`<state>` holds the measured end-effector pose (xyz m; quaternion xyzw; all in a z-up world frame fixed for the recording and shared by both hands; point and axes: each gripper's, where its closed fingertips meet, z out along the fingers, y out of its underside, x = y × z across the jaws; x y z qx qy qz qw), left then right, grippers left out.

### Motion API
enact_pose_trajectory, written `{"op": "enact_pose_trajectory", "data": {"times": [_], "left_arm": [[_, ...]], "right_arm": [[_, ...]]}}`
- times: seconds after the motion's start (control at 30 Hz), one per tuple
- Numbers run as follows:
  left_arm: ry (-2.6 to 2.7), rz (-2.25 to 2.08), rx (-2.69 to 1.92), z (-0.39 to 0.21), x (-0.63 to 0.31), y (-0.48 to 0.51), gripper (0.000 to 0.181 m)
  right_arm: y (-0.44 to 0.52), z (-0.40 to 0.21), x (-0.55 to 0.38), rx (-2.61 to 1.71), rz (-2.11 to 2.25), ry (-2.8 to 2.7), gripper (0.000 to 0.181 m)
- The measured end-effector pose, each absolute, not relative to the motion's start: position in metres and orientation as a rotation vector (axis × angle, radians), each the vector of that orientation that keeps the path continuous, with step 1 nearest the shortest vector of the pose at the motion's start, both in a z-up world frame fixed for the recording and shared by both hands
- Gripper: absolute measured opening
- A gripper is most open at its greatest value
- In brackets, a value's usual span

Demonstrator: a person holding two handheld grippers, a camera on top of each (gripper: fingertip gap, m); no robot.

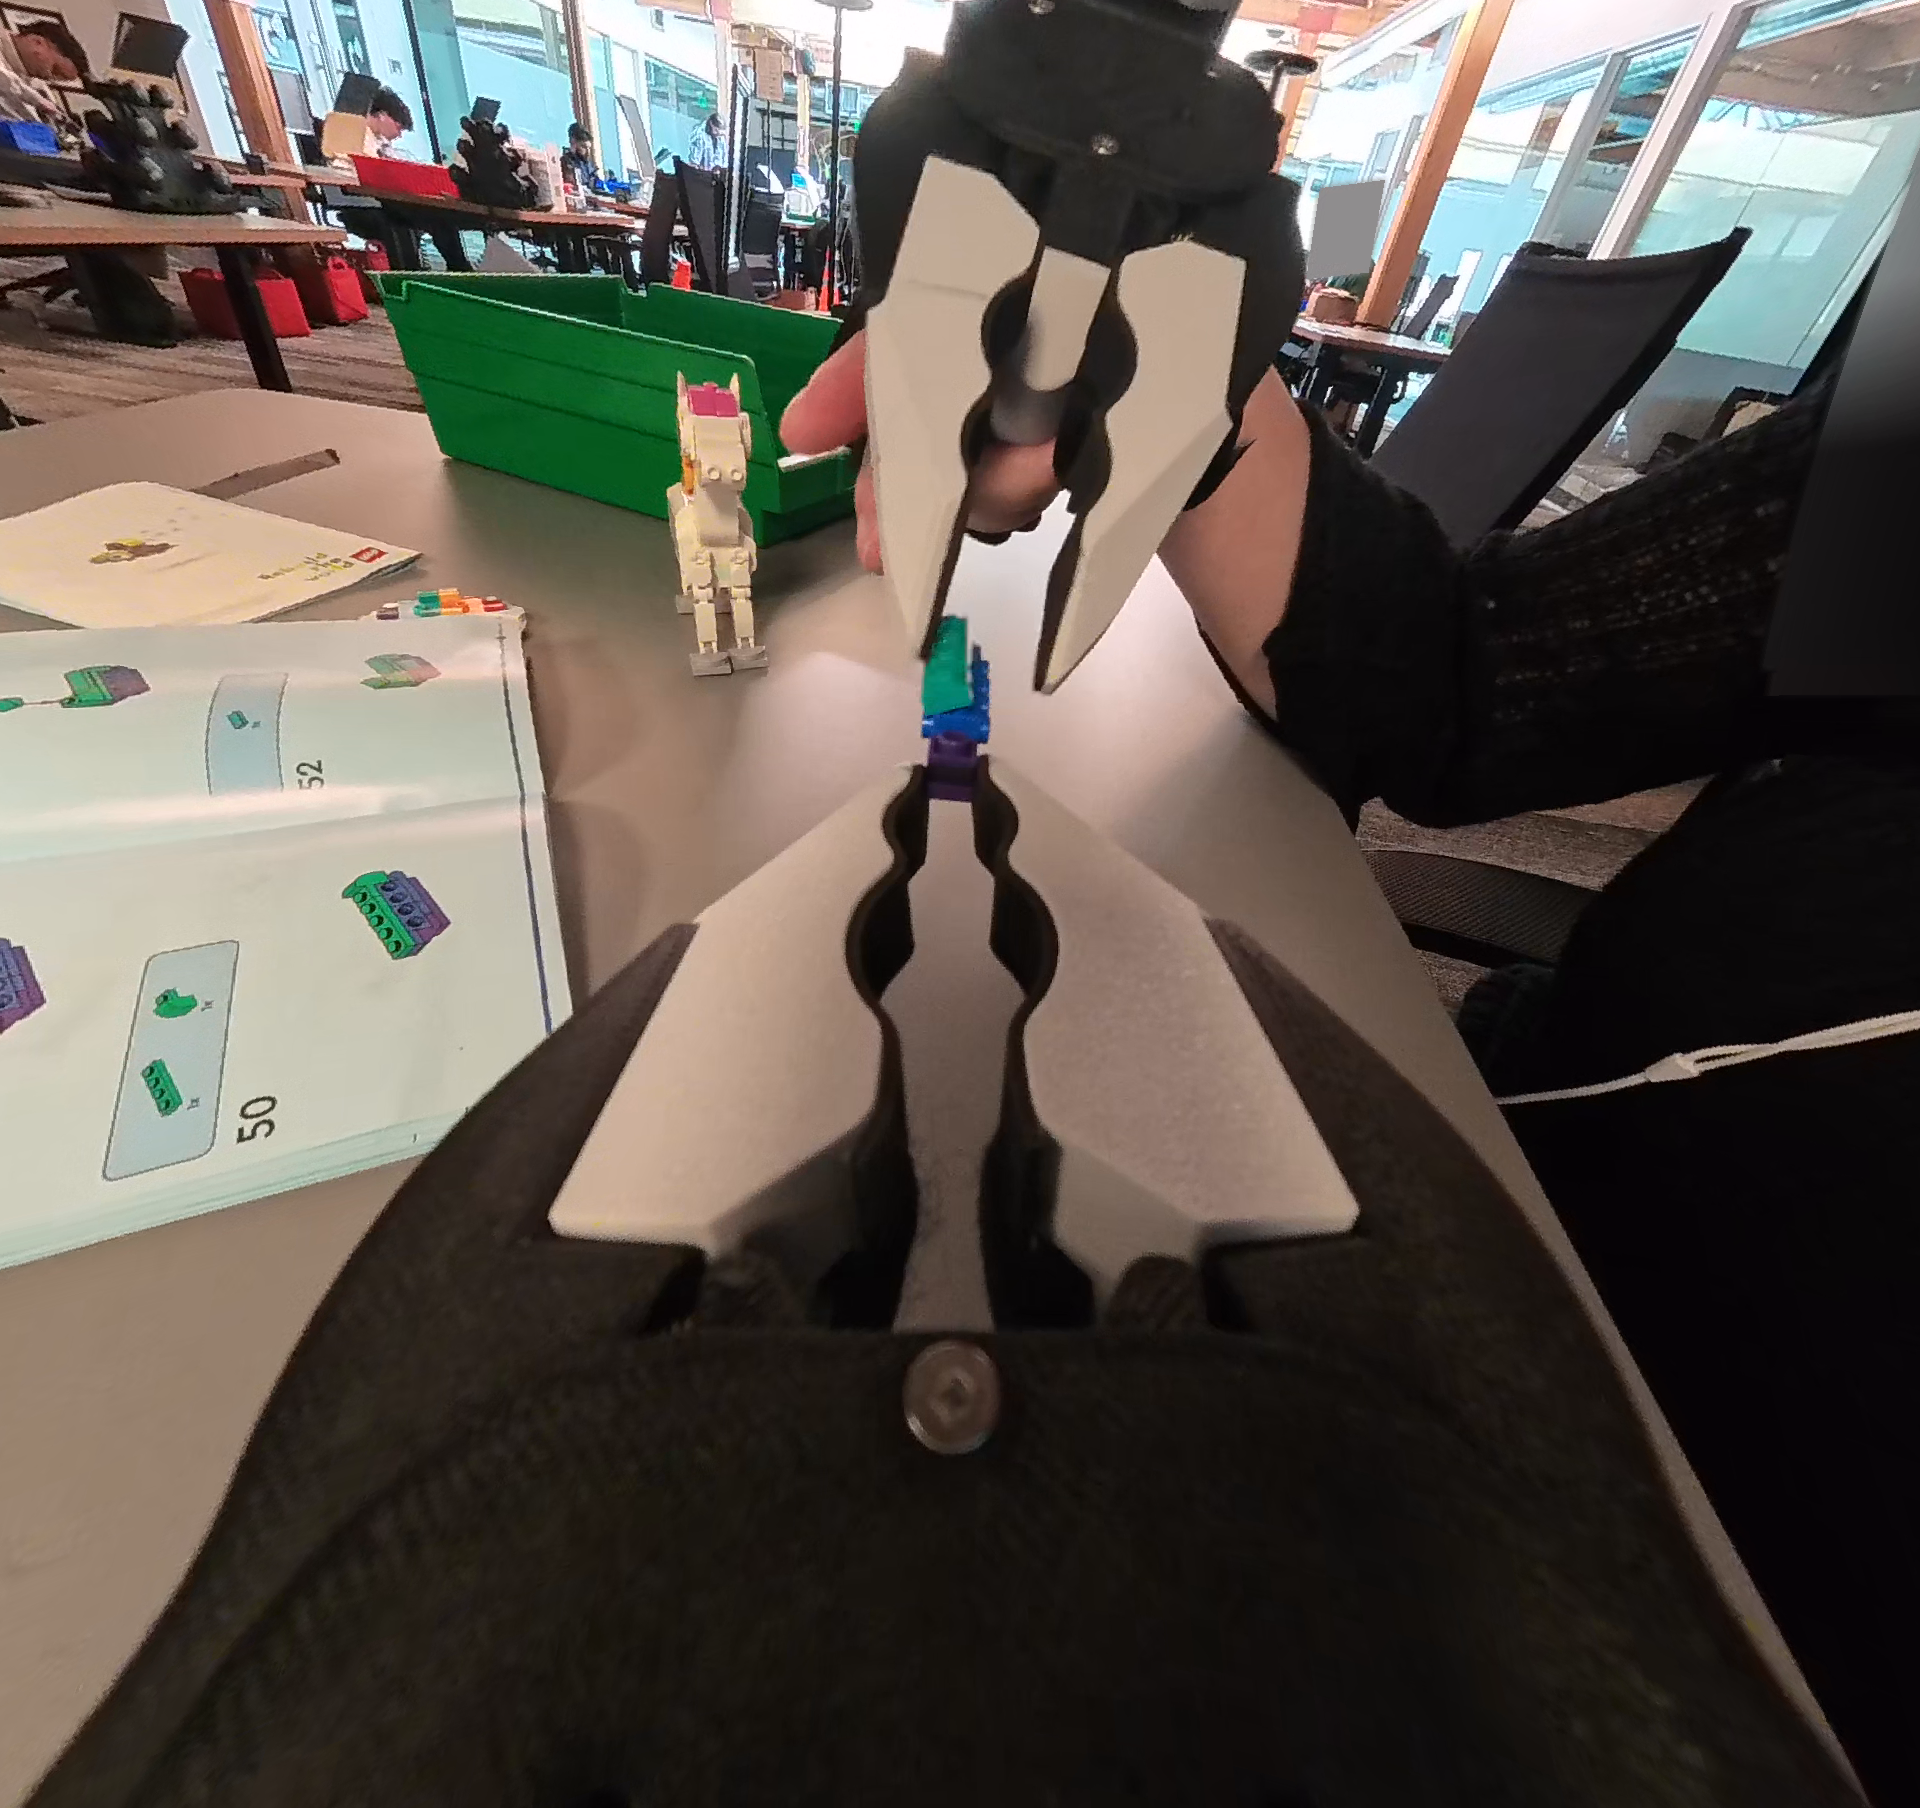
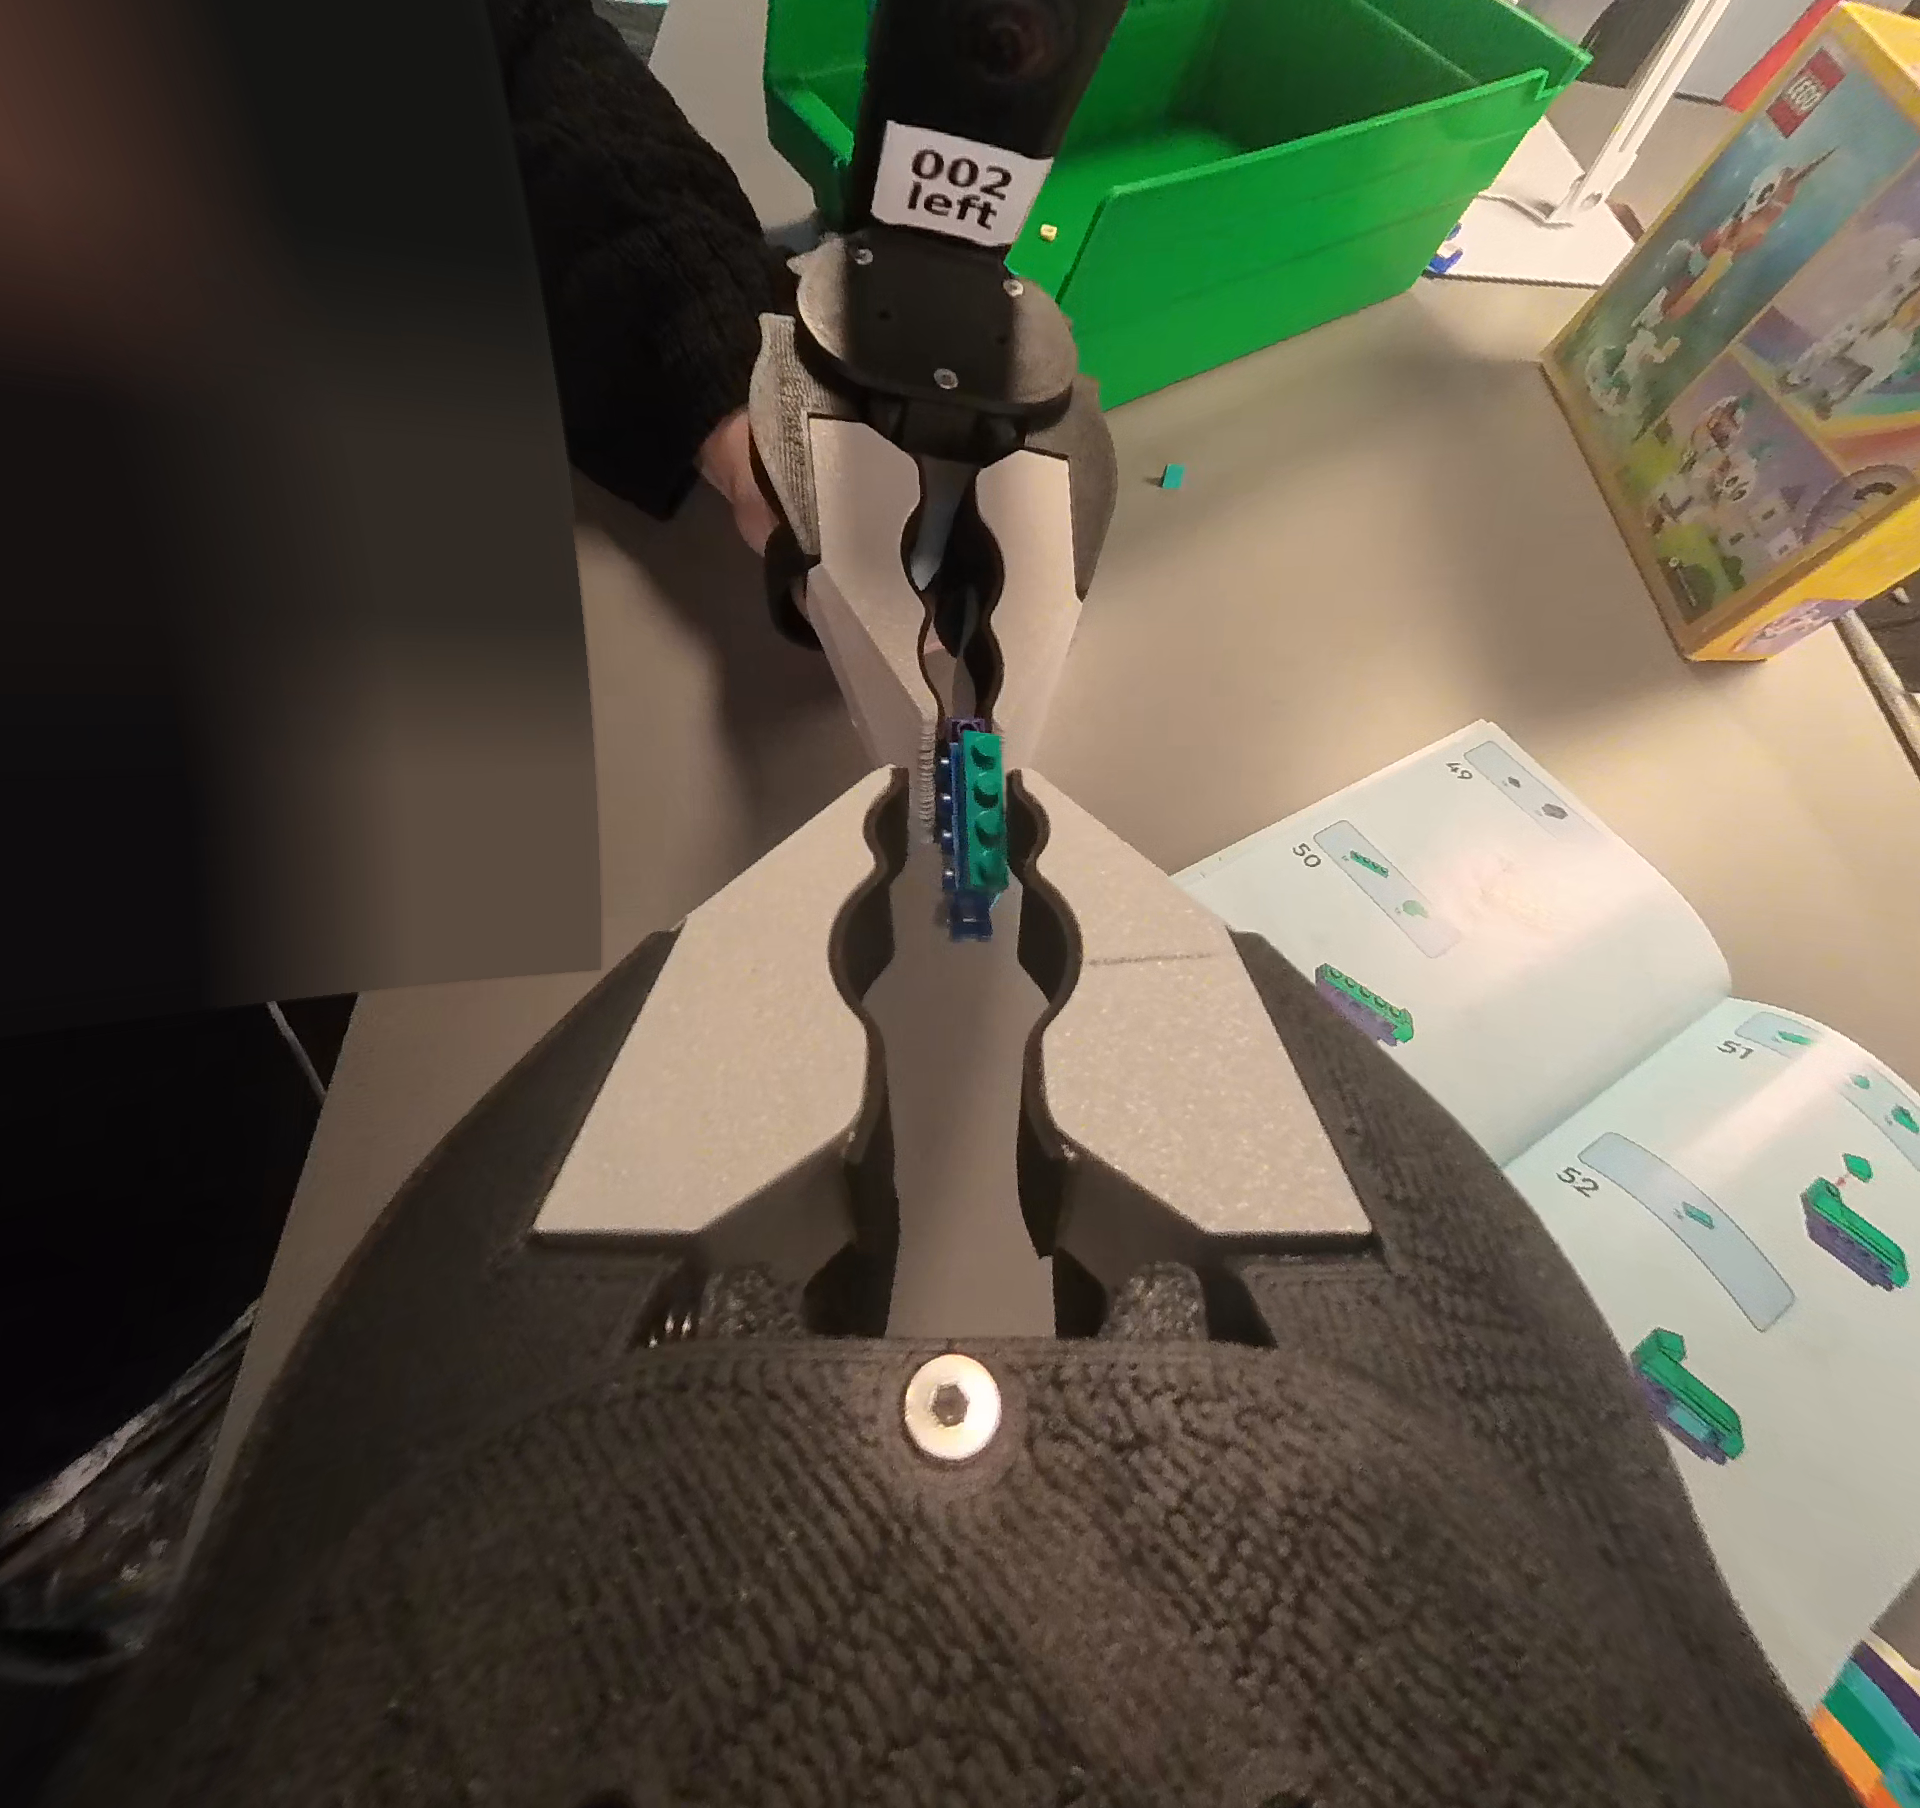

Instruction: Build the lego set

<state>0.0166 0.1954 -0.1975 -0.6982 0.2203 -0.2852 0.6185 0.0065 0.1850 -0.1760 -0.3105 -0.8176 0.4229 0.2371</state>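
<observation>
A small brick assembly (image 1: 954,709), purple at the base, blue in the middle and a teal-green plate on top, is held above the grey table (image 1: 644,750). My left gripper (image 1: 951,784) is shut on its purple end. My right gripper (image 1: 987,669) comes from the opposite side, jaws open, straddling the green end; its left finger touches the green plate. In the right wrist view the assembly (image 2: 977,823) lies between the open tips of my right gripper (image 2: 956,802), and my left gripper (image 2: 971,724) pinches its far end.
An open instruction booklet (image 1: 260,875) (image 2: 1558,1031) lies beside the work spot. A white brick animal (image 1: 717,522) stands before a green bin (image 1: 582,376) (image 2: 1299,148). A set box (image 2: 1766,356), a loose teal piece (image 2: 1174,477) and small coloured bricks (image 1: 457,603) lie on the table.
</observation>
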Motion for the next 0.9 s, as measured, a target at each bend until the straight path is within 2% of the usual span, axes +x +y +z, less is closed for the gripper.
{"op": "enact_pose_trajectory", "data": {"times": [0.03,0.27,0.4,0.5,0.63,0.73,0.87,0.9], "left_arm": [[0.507,-0.656,-1.606,-0.198,0.017,0.195,0.007],[0.504,-0.655,-1.604,-0.197,0.016,0.196,0.007],[0.482,-0.656,-1.603,-0.196,0.012,0.197,0.007],[0.456,-0.667,-1.603,-0.196,0.009,0.198,0.007],[0.441,-0.676,-1.604,-0.195,0.007,0.199,0.007],[0.442,-0.675,-1.604,-0.195,0.008,0.199,0.007],[0.435,-0.677,-1.602,-0.195,0.007,0.199,0.007],[0.428,-0.68,-1.607,-0.195,0.006,0.2,0.007]], "right_arm": [[0.185,-0.176,0.007,-0.849,1.157,-2.242,0.016],[0.188,-0.173,0.007,-0.824,1.14,-2.211,0.019],[0.186,-0.161,0.007,-0.647,1.042,-2.09,0.047],[0.19,-0.165,0.0,-0.414,0.703,-1.944,0.068],[0.199,-0.183,-0.013,-0.198,0.205,-1.794,0.068],[0.2,-0.188,-0.019,-0.11,0.046,-1.707,0.056],[0.198,-0.186,-0.022,-0.047,-0.026,-1.643,0.03],[0.199,-0.187,-0.022,-0.048,-0.038,-1.637,0.03]]}}
